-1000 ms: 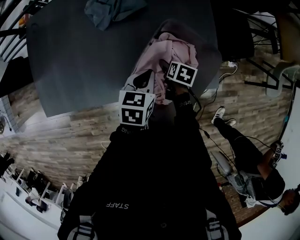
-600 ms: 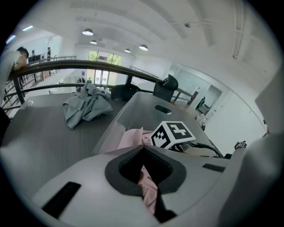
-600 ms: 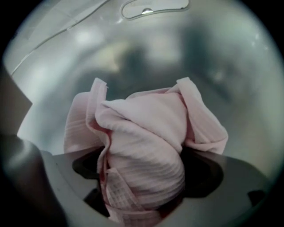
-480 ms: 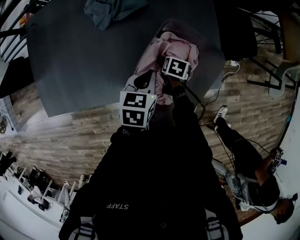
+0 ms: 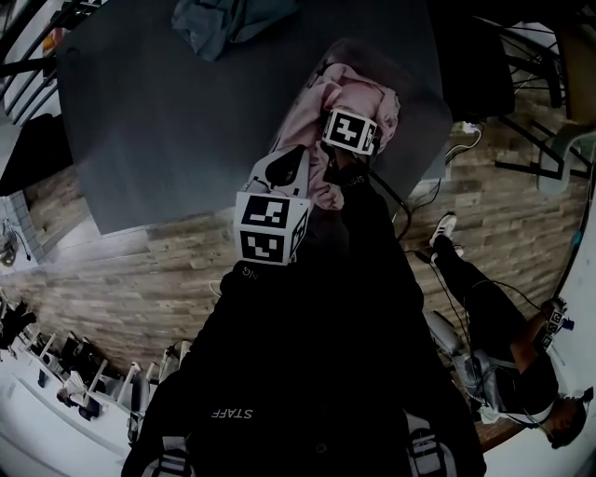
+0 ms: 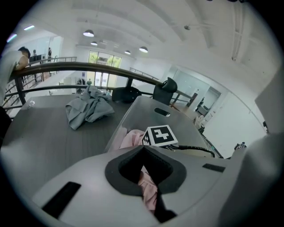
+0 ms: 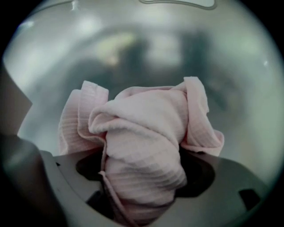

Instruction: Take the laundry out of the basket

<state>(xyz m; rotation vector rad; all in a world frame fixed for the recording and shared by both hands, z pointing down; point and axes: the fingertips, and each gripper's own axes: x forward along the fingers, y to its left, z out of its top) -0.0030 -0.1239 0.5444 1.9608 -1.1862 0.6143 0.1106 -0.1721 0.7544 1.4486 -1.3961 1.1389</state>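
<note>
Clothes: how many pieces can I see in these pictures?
2. A pink garment lies in the basket, and a grey-blue garment lies on the table beyond. More may be hidden under the pink one.

Basket wall behind the pink garment was blurred (right gripper view). Jaw tips of the right hand-held gripper lay buried in cloth. Grey garment was cropped at the head view's top edge.

Open office hall: long railing, round ceiling lamps, desk chairs.
</note>
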